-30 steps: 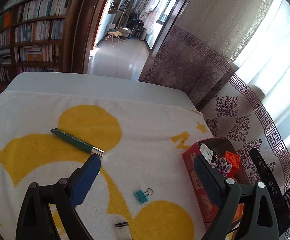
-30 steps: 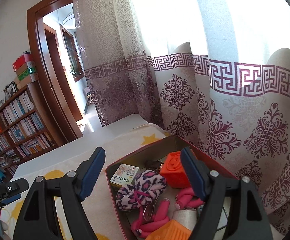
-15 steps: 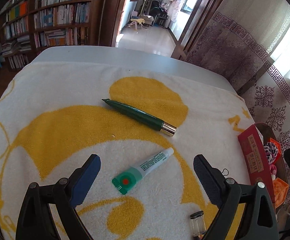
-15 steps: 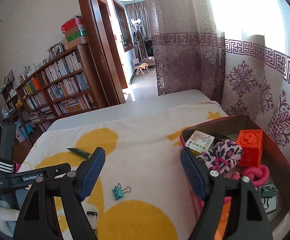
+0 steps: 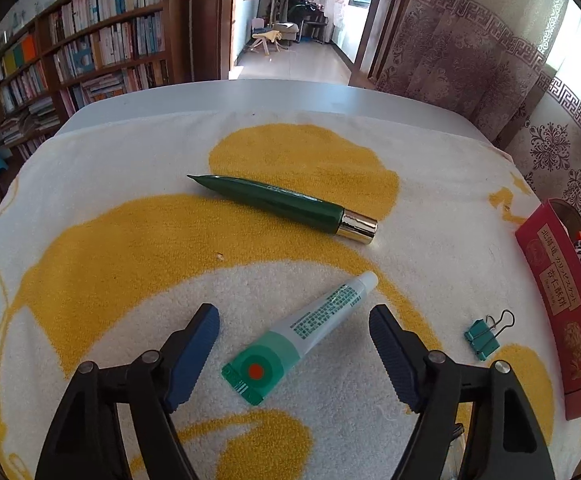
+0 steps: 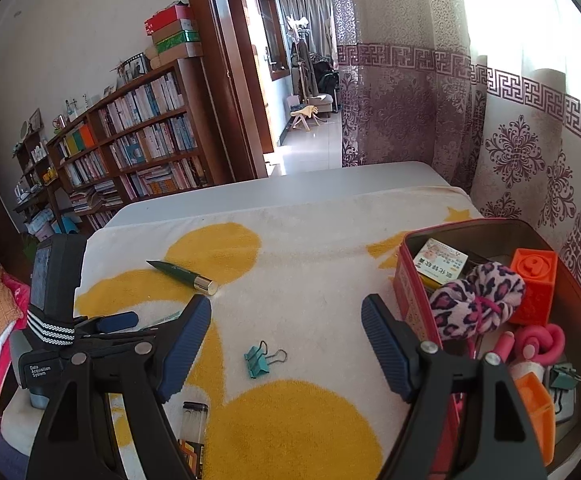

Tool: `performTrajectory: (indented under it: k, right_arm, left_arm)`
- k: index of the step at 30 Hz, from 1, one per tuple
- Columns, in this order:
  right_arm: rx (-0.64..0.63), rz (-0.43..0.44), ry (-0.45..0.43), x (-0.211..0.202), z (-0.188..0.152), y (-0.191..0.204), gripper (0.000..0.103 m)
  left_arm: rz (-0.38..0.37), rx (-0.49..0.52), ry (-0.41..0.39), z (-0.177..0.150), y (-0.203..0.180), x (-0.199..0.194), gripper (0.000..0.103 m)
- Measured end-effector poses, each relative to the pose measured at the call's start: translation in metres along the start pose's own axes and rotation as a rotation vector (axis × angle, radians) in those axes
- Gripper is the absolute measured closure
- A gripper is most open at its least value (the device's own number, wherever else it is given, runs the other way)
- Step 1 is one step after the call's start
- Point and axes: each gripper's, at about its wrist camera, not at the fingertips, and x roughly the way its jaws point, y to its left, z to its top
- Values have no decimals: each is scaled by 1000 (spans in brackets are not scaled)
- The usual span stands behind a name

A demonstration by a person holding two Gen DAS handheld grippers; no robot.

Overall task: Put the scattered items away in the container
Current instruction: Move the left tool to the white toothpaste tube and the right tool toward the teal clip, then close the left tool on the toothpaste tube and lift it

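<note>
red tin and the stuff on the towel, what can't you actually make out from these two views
- Red tin: left wrist view's right edge cuts it off, so its contents barely show.
- Tin's near corner: right wrist view, hidden behind the right gripper's finger.
- White and green tube: right wrist view, mostly hidden by the left gripper, whose jaws are closing around it, not yet touching.
- Clear item: partly behind a finger; unidentifiable.
- Tube print: too small.

White-green tube (image 5: 304,336) lies flat, diagonal; green tube (image 5: 286,208), teal clip (image 5: 484,338) apart; red container (image 6: 490,320) part-filled.
</note>
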Motion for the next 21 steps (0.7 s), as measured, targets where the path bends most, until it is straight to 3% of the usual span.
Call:
performTrajectory:
  k: [4, 5, 9, 21]
  right_arm:
    - [-12, 7, 23, 7, -2, 2, 22]
    - [-13, 11, 29, 9, -3, 3, 22]
    - [-1, 57, 66, 17, -6, 2, 22]
    - [77, 107, 139, 31, -11, -11, 22]
  left_arm:
    - [-4, 23, -7, 0, -2, -1, 58]
    - [-6, 20, -7, 0, -1, -2, 69]
    - [-29, -9, -8, 0, 5, -5, 85]
    - [-93, -52, -39, 4, 13, -18, 86]
